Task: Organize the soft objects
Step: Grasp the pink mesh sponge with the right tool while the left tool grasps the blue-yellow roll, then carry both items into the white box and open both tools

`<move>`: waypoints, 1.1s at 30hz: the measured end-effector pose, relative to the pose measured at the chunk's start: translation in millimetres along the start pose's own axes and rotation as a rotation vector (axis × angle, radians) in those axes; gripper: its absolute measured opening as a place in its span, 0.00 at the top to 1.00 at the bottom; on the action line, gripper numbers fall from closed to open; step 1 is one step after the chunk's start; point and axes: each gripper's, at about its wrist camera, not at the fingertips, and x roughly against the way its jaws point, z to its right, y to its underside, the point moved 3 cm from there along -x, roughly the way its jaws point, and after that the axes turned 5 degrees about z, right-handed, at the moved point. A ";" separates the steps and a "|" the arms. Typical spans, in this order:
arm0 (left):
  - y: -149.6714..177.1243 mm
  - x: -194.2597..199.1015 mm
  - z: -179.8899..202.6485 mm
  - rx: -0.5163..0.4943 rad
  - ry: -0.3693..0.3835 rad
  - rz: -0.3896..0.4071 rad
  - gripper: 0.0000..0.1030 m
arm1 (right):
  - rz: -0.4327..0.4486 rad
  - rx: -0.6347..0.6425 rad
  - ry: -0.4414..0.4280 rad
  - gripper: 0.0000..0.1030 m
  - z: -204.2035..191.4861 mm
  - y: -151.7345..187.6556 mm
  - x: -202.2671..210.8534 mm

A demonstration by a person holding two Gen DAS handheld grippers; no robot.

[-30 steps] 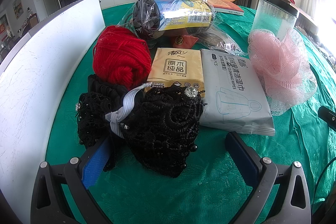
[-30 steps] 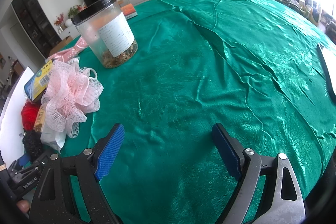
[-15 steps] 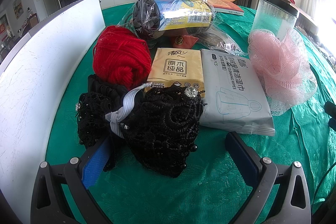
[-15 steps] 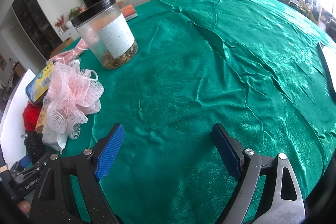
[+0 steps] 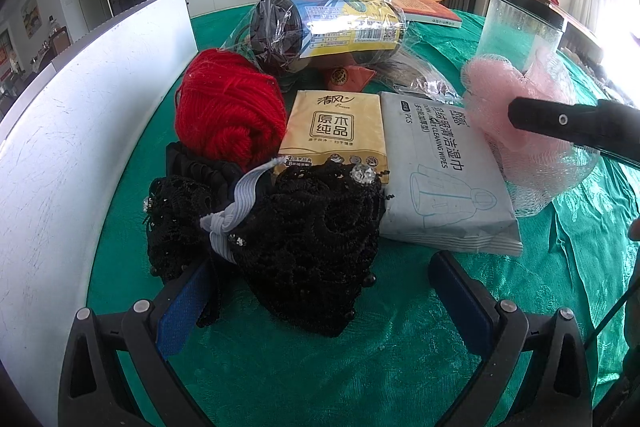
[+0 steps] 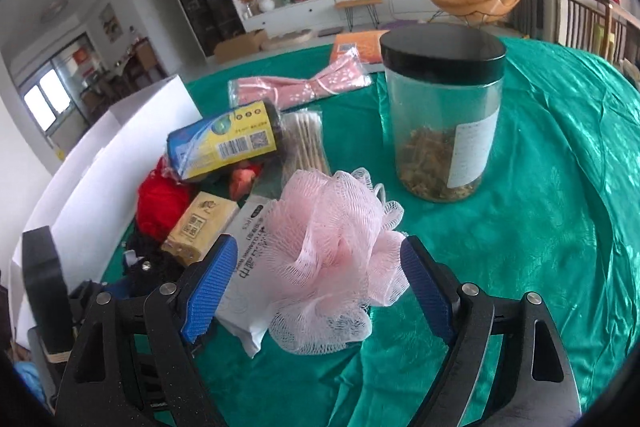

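White board (image 5: 80,131) stands along the left edge of the green cloth (image 5: 360,367). Next to it: red yarn ball (image 5: 228,115), w/ black lace piece (image 5: 304,243) in front, just ahead of the left gripper (image 5: 320,303), whose jaws are wide apart, nothing btwn them. Behind: clear bag holding a dark roll w/ blue-yellow label (image 5: 332,27). Then yellow tissue pack (image 5: 334,131) and grey wipes pack (image 5: 444,179), side by side. Pink mesh pouf (image 6: 332,251) lies partly on the wipes; right gripper (image 6: 316,283) straddles it, jaws closing, blue pads touching its mesh at most, prob. not yet squeezing. Right of that: clear jar (image 6: 444,123), black lid, a low layer of dried brownish bits inside, poss. herbs.
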 end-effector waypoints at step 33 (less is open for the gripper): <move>-194.6 -26.9 -11.6 -0.135 0.240 -0.072 0.50 | 0.159 -0.282 0.212 0.83 156.2 -79.0 73.2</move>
